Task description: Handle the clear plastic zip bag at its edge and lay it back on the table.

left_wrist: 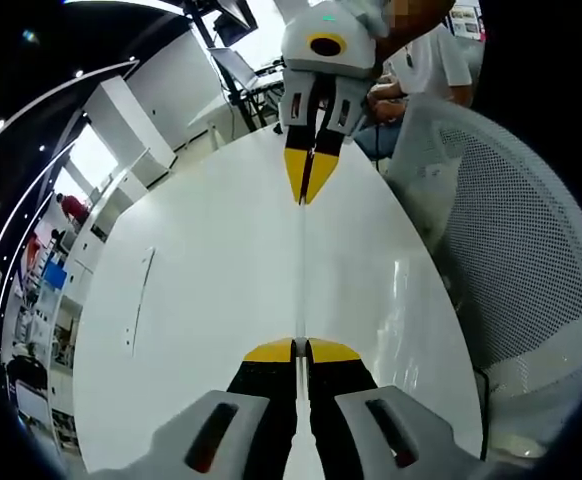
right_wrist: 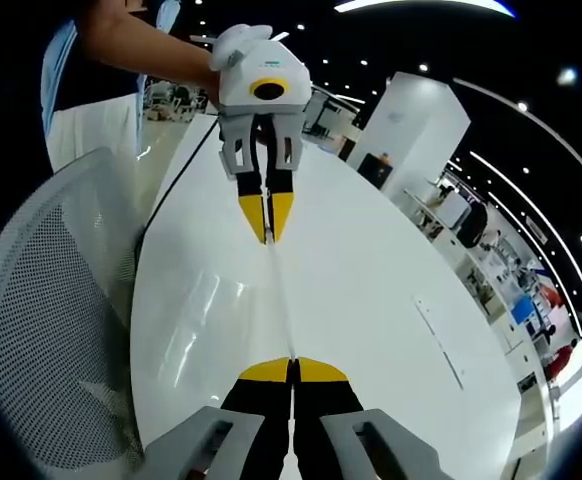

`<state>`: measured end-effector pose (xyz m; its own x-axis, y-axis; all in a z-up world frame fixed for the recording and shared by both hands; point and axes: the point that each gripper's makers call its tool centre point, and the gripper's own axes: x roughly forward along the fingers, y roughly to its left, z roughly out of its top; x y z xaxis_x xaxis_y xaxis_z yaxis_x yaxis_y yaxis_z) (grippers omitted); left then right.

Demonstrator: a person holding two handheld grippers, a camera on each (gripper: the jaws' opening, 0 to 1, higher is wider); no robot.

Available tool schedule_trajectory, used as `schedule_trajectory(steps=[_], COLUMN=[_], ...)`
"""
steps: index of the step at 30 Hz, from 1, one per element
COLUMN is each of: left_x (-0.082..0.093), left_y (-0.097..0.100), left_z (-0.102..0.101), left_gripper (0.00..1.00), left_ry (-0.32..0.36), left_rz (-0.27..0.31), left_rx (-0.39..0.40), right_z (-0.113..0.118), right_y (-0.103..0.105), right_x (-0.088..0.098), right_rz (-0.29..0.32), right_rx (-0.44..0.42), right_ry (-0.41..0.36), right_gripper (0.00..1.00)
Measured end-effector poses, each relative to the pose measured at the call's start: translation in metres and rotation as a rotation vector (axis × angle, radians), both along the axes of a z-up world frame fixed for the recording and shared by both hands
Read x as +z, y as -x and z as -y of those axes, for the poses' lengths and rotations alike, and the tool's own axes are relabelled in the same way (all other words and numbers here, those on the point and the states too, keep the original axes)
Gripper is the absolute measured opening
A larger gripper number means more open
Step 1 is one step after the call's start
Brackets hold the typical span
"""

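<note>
Left gripper (left_wrist: 301, 352), right gripper (right_wrist: 293, 372): both clamped on opposite ends of clear zip bag (left_wrist: 302, 270), which I am holding stretched edge-on over white table (left_wrist: 201, 300). Laying down remaining, by my judgement.

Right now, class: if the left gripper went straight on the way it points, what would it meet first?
The left gripper is shut on the zip bag's edge, stretched taut. Straight ahead, it would likely meet the right gripper, clamping the far edge; depth is unclear.
</note>
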<state>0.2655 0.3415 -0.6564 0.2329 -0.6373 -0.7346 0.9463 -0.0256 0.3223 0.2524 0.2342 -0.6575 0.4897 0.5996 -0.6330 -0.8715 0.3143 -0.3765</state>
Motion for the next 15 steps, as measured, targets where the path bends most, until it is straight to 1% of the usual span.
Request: schedule_trajectory(steps=[15], left_x=[0.0014], left_y=[-0.0006], left_z=[-0.0057], left_gripper=[0.00], left_ry=[0.008], left_rz=[0.000], left_rx=[0.012], right_z=[-0.0002], right_y=[0.0000], right_x=[0.0016], right_rz=[0.003], right_rx=[-0.002], right_ry=[-0.002], right_gripper=[0.00])
